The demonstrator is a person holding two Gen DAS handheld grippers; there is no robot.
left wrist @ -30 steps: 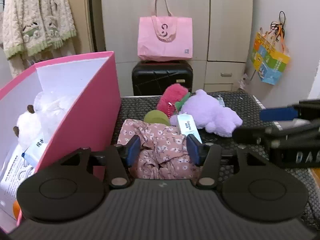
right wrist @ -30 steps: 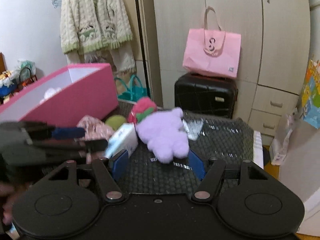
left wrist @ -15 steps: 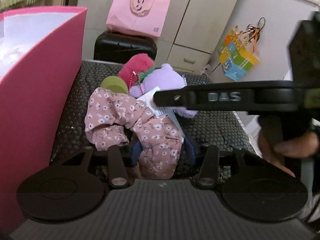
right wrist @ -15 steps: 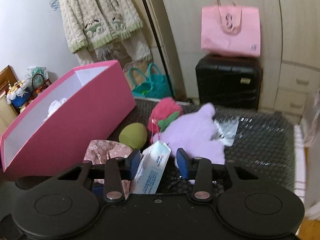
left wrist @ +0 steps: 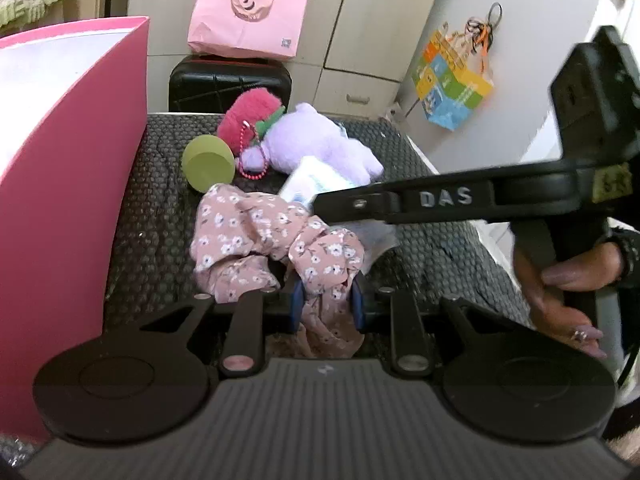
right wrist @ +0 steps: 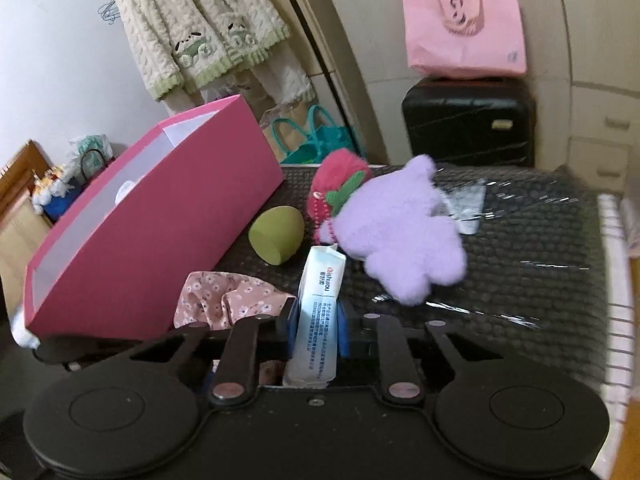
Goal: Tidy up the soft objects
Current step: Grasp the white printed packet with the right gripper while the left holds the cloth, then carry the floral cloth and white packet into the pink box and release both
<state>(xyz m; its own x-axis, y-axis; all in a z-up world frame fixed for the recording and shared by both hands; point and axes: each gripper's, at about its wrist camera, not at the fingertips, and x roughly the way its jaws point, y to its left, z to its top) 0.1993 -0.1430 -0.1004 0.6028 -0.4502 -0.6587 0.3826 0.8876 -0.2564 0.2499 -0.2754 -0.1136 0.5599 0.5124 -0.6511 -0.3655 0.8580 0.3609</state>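
On the desk (left wrist: 420, 248) right of the pink box (left wrist: 80, 184), left jaws clamp the floral cloth (left wrist: 276, 240), right jaws clamp the tissue pack (right wrist: 320, 304) lengthwise; box lies left of both.

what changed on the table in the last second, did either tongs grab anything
Both closed. The left tongs went from open above the floral cloth to shut on it; the right tongs shut on the tissue pack. The purple plush, green sponge and pink box stayed put.
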